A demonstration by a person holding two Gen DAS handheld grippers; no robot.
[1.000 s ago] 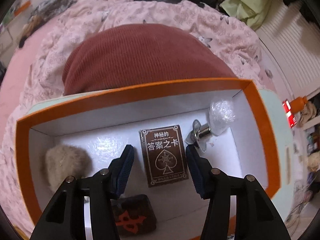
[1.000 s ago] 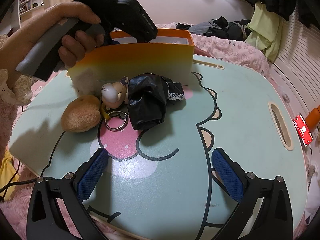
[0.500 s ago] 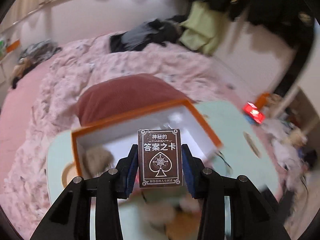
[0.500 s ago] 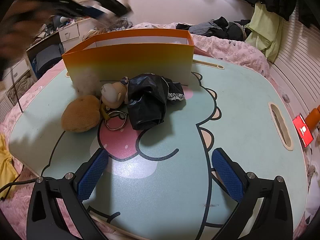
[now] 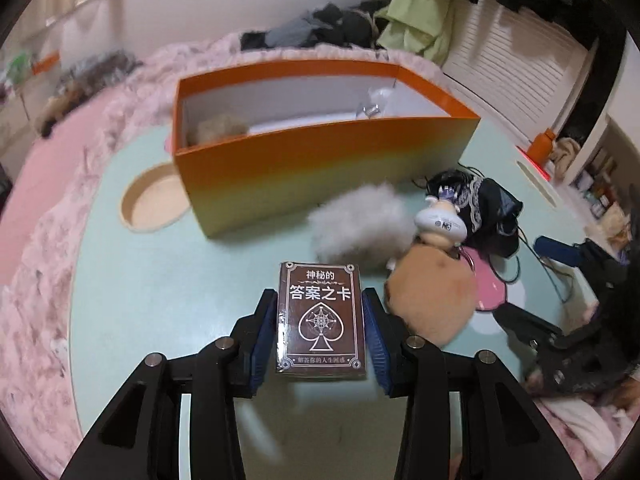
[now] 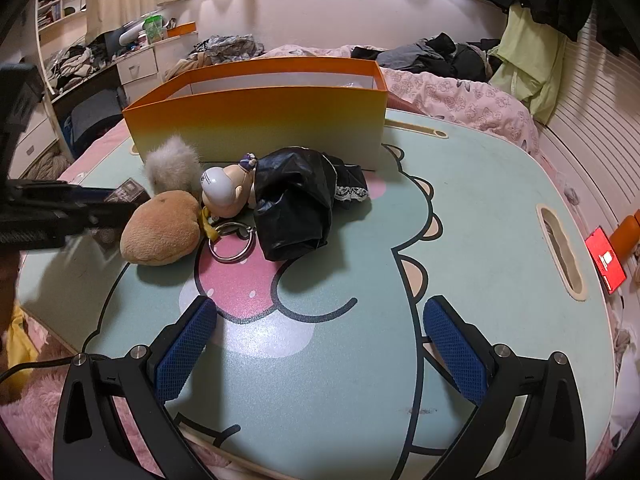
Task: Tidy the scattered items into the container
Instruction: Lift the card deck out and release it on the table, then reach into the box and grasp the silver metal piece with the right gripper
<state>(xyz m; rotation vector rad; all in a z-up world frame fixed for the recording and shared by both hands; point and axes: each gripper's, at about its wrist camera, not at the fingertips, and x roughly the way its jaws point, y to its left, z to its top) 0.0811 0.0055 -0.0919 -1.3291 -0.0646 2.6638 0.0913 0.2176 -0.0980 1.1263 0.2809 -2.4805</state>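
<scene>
A brown card box (image 5: 322,320) with a spade emblem rests on the mint table (image 5: 160,300) between the pads of my left gripper (image 5: 320,292). Its jaws are opening and the pads stand just off the card box's sides. The orange container (image 5: 320,168) stands behind it, holding a beige fluff ball (image 5: 216,130) and a clear wrapped piece (image 5: 376,104). A white pompom (image 5: 360,224), a tan plush (image 5: 432,300), a small figure keychain (image 6: 224,192) and a black cloth (image 6: 296,208) lie in front of the container (image 6: 256,120). My right gripper (image 6: 320,312) is open above bare table.
A round cup hole (image 5: 154,204) is cut into the table left of the container, and a slot (image 6: 560,248) near its right edge. A red-lit phone (image 6: 606,260) lies beyond that edge. Pink bedding (image 5: 48,220) surrounds the table.
My left gripper closed on the card box inside the container, lifted it out and brought it down to the table in front. The right gripper stayed still.
</scene>
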